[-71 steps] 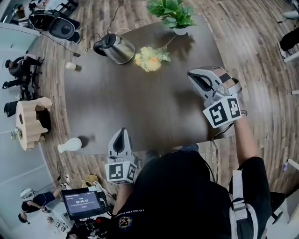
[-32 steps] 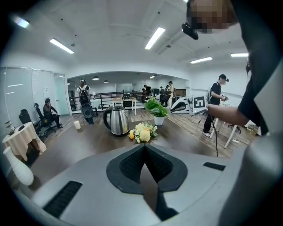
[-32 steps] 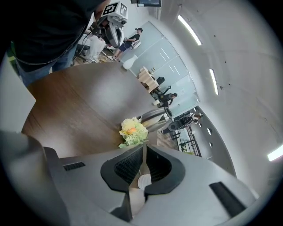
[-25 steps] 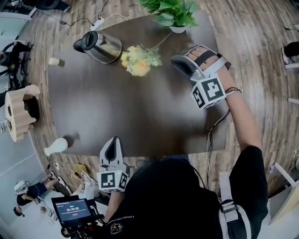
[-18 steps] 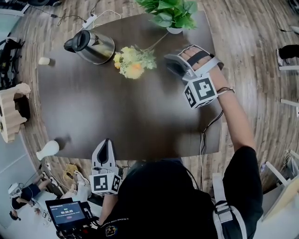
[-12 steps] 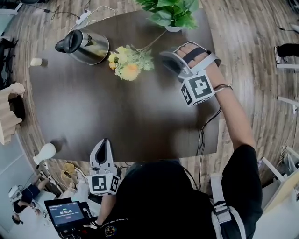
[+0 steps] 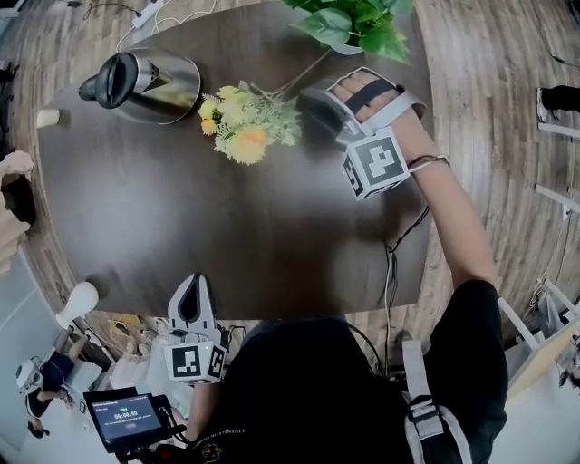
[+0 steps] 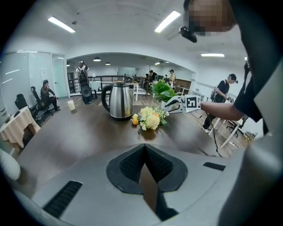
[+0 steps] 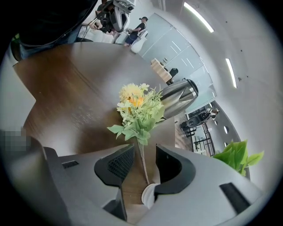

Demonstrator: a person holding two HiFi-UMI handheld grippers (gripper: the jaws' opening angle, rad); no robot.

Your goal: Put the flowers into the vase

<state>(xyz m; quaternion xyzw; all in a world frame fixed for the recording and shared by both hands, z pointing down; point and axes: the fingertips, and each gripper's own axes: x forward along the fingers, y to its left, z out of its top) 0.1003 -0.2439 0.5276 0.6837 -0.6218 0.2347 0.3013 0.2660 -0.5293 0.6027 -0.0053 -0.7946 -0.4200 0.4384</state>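
Note:
A bunch of yellow and white flowers (image 7: 243,122) with green leaves lies on the dark table (image 7: 227,227), just right of the kettle. Its thin stem (image 9: 143,161) runs between the jaws of my right gripper (image 7: 319,101), which have just been opening. They stand open on either side of the stem and the pads do not press on it. In the right gripper view the blooms (image 9: 137,108) lie just ahead of that gripper (image 9: 143,163). A white vase (image 7: 74,304) stands at the table's near left corner. My left gripper (image 7: 190,304) hangs over the near edge, shut and empty (image 8: 145,152).
A steel kettle (image 7: 145,83) stands at the far left of the table, and a small white cup (image 7: 47,118) sits near the left edge. A potted green plant (image 7: 362,23) is at the far edge behind my right gripper. People and chairs are around the room.
My right gripper has come closer to the flowers and lower, now straddling the stem. My left gripper has sunk a little at the table's near edge.

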